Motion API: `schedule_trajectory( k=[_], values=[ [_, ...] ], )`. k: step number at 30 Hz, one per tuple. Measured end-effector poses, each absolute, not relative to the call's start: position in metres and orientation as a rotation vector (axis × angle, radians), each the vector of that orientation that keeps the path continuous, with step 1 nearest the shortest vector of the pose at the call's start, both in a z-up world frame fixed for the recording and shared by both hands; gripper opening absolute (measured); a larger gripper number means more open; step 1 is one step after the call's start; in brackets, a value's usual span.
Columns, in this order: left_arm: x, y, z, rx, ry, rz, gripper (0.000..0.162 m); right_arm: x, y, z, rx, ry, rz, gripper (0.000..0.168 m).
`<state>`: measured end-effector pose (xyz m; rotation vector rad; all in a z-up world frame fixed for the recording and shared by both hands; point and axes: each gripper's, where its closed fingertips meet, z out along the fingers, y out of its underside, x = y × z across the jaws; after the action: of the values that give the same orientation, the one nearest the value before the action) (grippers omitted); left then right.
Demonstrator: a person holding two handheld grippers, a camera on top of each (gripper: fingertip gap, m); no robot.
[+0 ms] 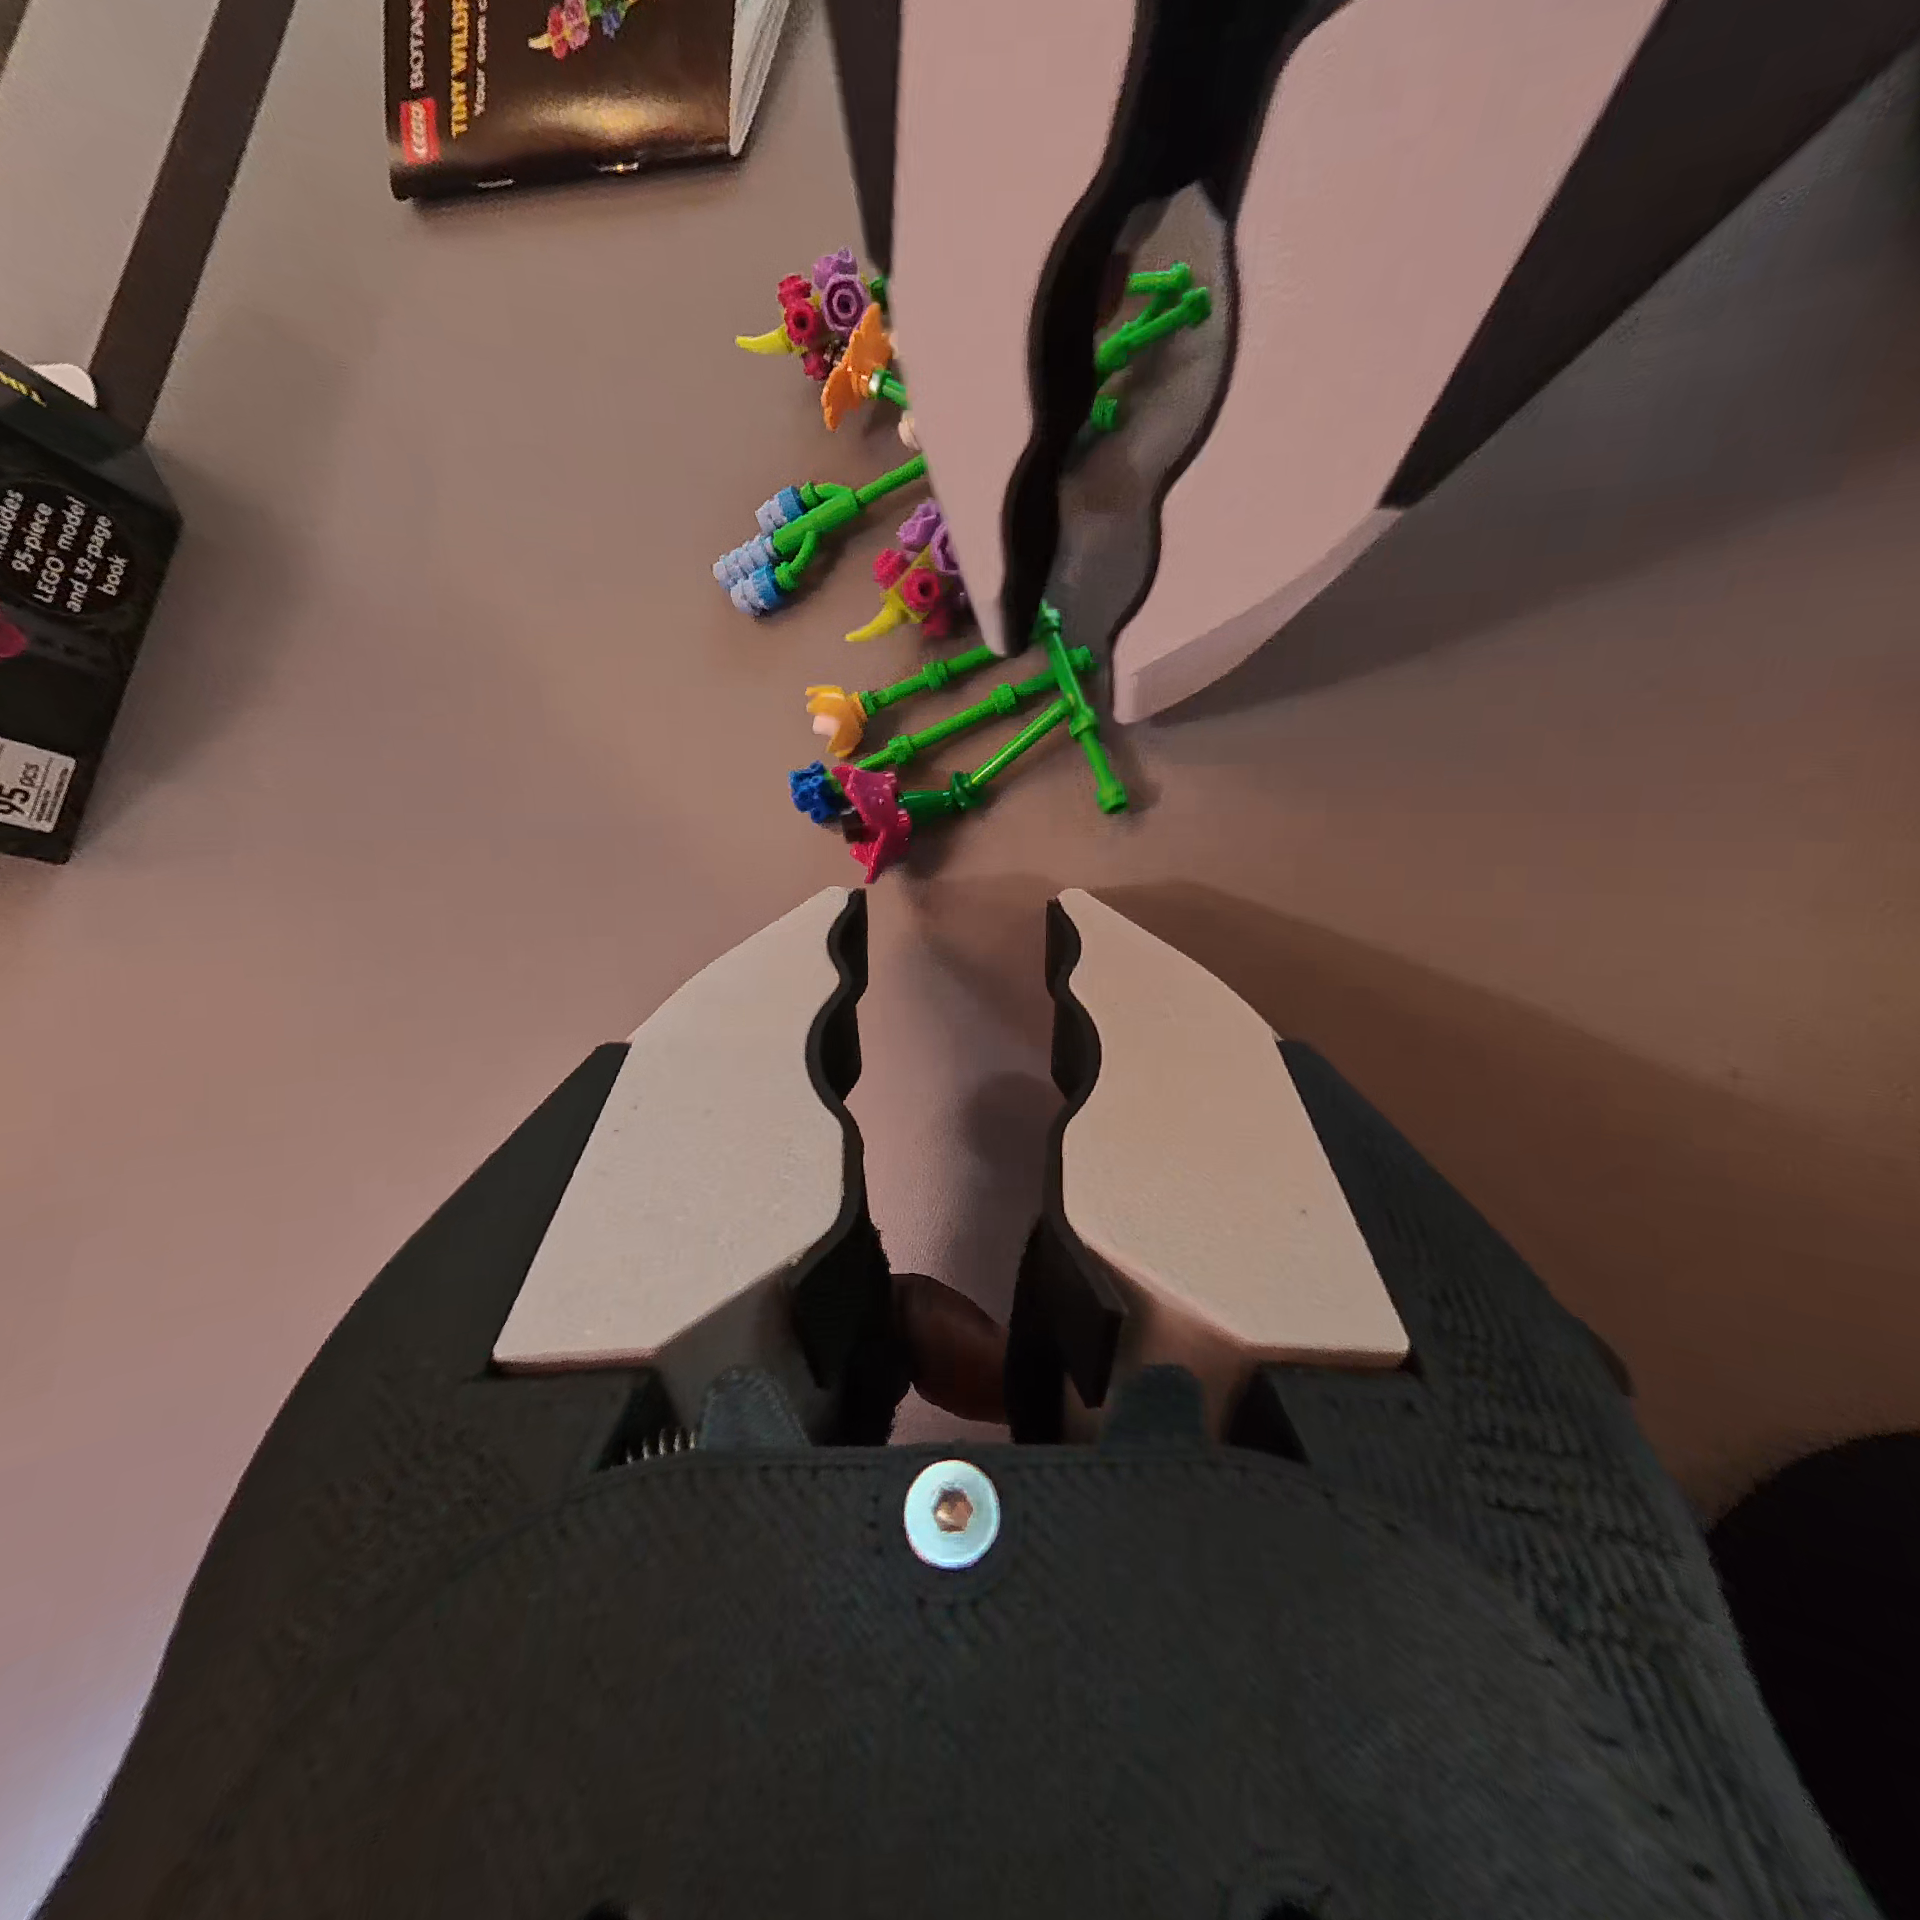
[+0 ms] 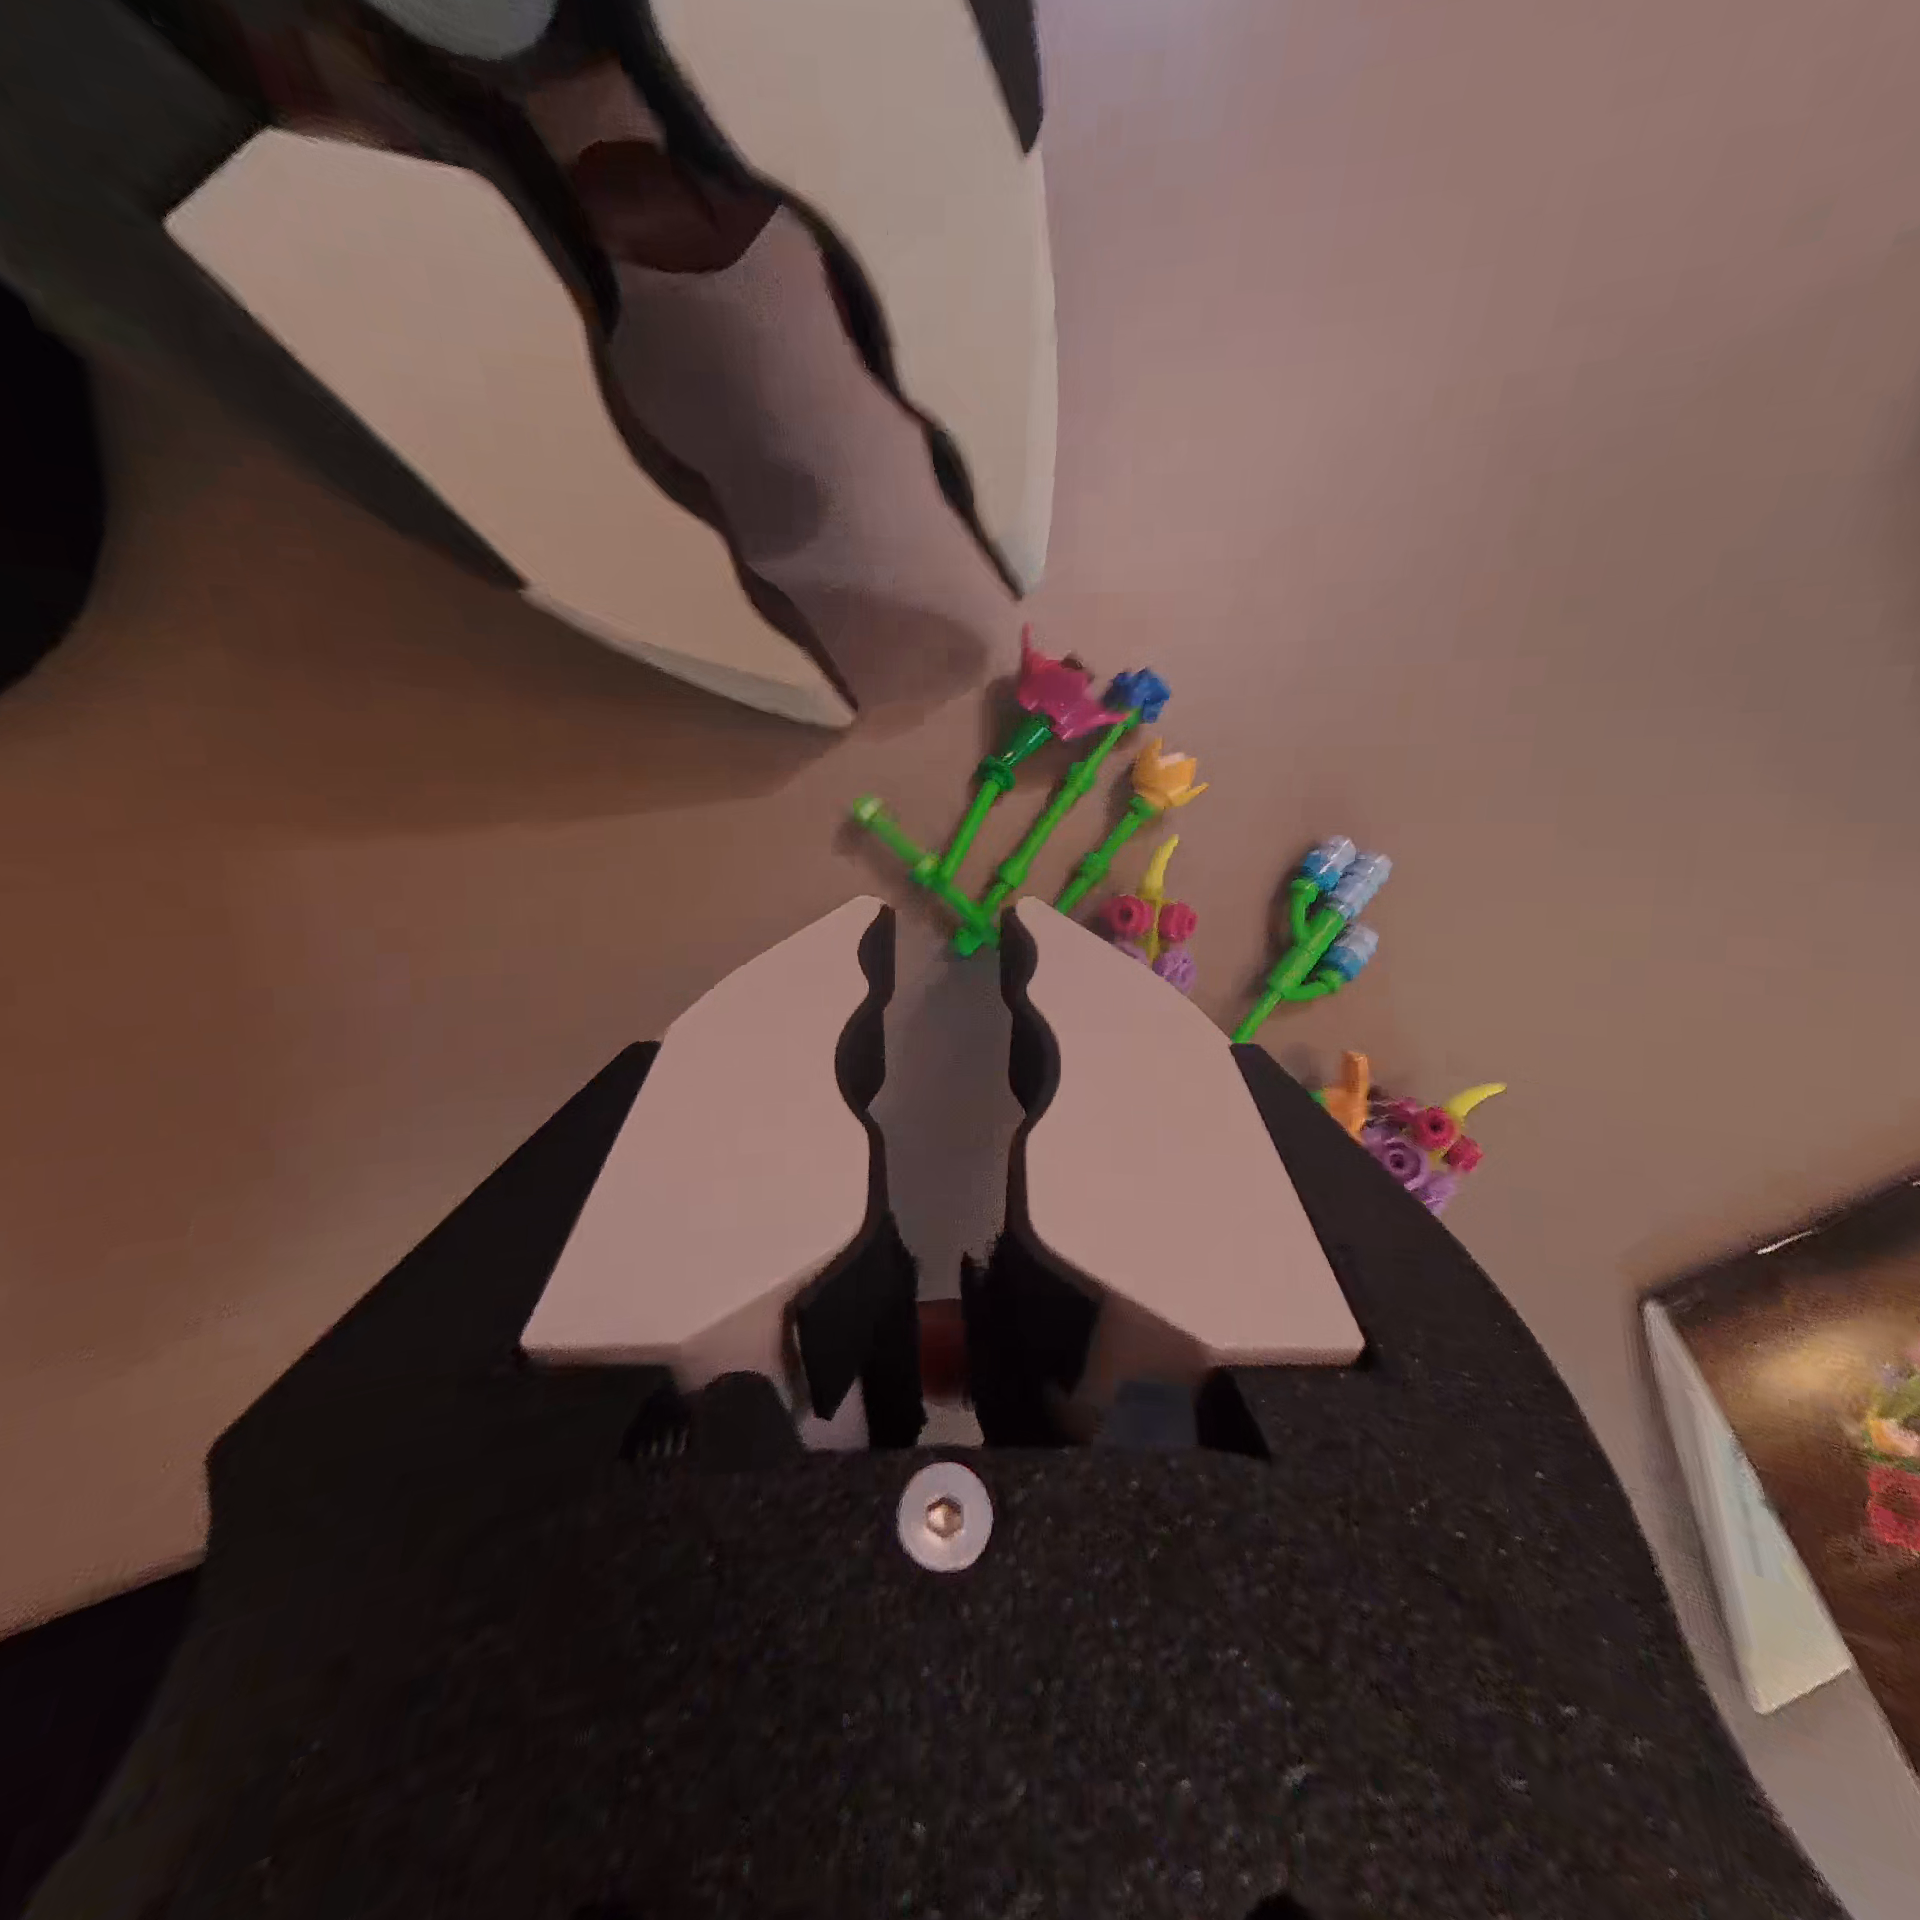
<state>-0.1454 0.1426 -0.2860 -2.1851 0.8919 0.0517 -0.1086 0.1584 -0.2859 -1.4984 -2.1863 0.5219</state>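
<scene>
The branched flower stem lay on the table. The right gripper straddled its base, jaws apart, gripping nothing. The left gripper hung empty and parted just short of its blooms. It looked light and brittle at the joints, best pinched at the green base.

table | toy flowers | booklet | black box

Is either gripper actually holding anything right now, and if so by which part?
Nothing is held. The left gripper is open and empty; the right gripper is open around the branched flower stem.
</scene>
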Motion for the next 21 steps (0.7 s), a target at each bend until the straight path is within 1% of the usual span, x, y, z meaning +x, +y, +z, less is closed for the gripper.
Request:
schedule_trajectory(
  k=[4,7,9,14,16,19,21],
  values=[
    [-0.144,0.143,-0.286,-2.182,0.898,0.056,0.033,-0.107,0.157,-0.29,-1.355,-2.288,0.481,0.018],
    [-0.144,0.143,-0.286,-2.183,0.892,0.047,0.033,-0.103,0.156,-0.29,-1.188,-2.425,0.413,0.007],
    [-0.144,0.144,-0.287,-2.186,0.881,0.041,0.031,-0.099,0.155,-0.288,-1.018,-2.524,0.361,0.003],
    [-0.143,0.148,-0.287,-2.176,0.867,0.039,0.024,-0.094,0.156,-0.271,-0.533,-2.645,0.249,0.003],
    [-0.144,0.149,-0.287,-2.169,0.872,0.047,0.024,-0.096,0.154,-0.263,-0.32,-2.652,0.201,0.003],
    [-0.148,0.149,-0.287,-2.157,0.884,0.082,0.024,-0.107,0.157,-0.257,0.114,-2.585,-0.031,0.003],
    [-0.151,0.15,-0.287,-2.151,0.884,0.094,0.024,-0.109,0.16,-0.263,0.444,-2.556,-0.243,0.003]
  ],
)
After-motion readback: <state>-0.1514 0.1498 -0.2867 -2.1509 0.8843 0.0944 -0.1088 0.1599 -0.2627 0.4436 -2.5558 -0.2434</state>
